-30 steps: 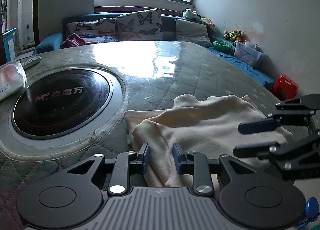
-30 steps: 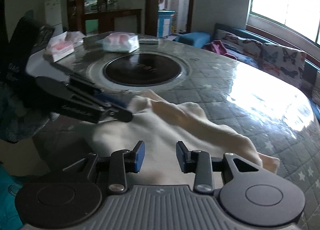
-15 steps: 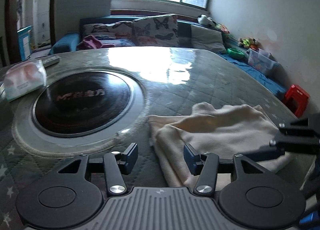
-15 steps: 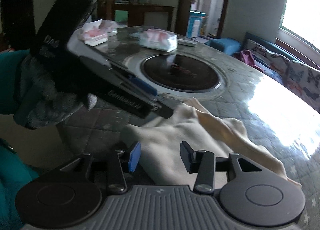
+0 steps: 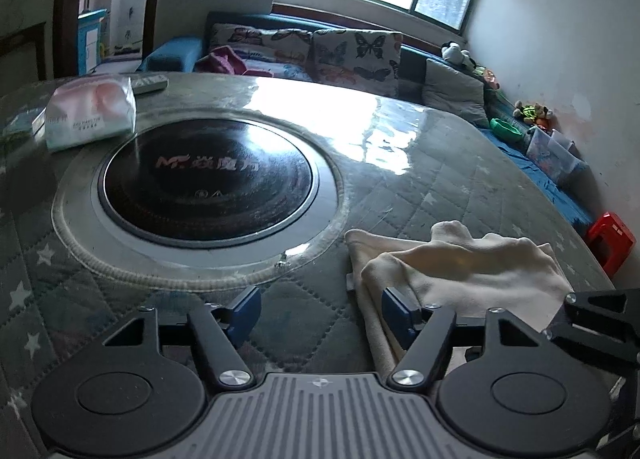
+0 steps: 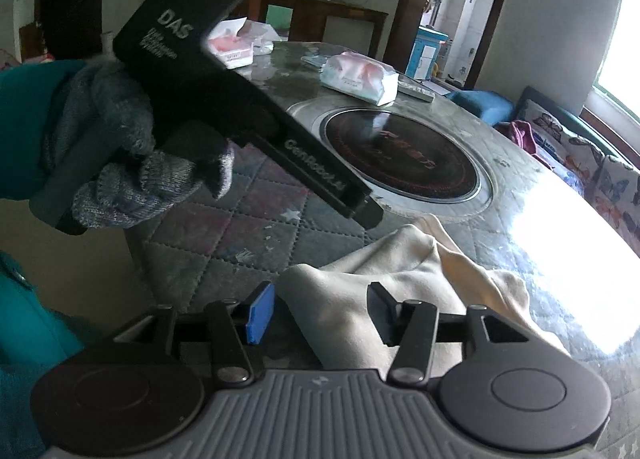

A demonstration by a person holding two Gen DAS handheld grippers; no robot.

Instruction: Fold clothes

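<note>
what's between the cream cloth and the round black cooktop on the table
Nothing: in the left wrist view only bare quilted table cover and the cooktop's clear rim separate the cream cloth from the black cooktop.

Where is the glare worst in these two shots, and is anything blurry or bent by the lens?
Left wrist view: window light blows out a patch of the table beyond the black cooktop; the fisheye bows the walls. Right wrist view: a bigger white glare patch on the table beside the cream cloth; the close gloved hand holding the left gripper looks soft and dark.
</note>
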